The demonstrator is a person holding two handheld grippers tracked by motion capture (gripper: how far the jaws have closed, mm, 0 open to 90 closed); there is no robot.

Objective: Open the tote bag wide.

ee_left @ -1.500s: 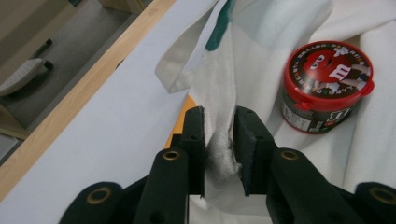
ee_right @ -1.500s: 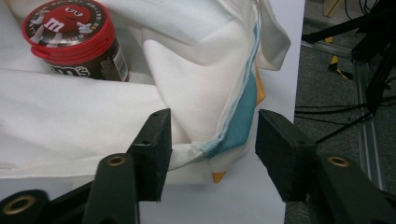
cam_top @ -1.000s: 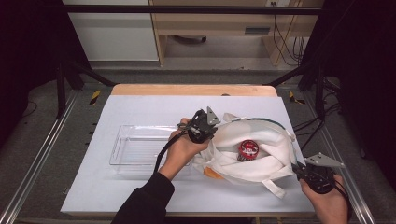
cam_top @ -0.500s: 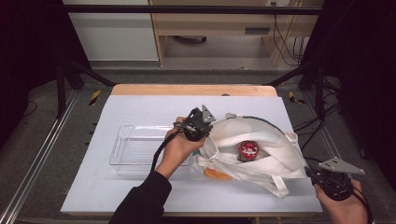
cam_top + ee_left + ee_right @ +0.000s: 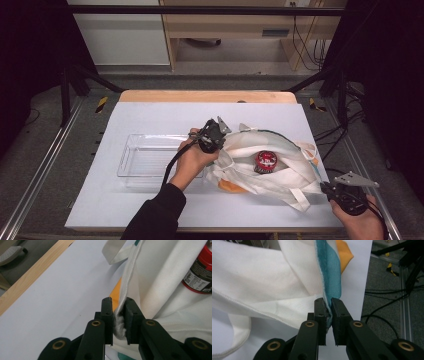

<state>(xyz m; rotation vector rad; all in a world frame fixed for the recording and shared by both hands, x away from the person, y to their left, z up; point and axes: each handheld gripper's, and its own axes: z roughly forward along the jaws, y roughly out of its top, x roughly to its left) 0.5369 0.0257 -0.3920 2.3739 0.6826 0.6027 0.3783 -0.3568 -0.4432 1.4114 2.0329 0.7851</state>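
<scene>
Gripping bag (image 5: 280,170) rim: L gripper (image 5: 117,312) & R gripper (image 5: 329,312) | jar (image 5: 266,160) part-hidden

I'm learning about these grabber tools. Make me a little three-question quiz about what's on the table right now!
1. True or false: the left gripper is pinching the white edge of the cloth bag.
2. What lies in the bag's open mouth? A) a red-capped jar B) a banana C) a spoon
3. Fill in: left of the bag sits a clear plastic ____.

Key
1. True. Its jaws clamp the bag's rim, while the right gripper clamps a teal edge of the same bag.
2. A. The red-capped jar rests in the opening.
3. Tray. The clear tray stands on the table, beside the left hand.
</scene>
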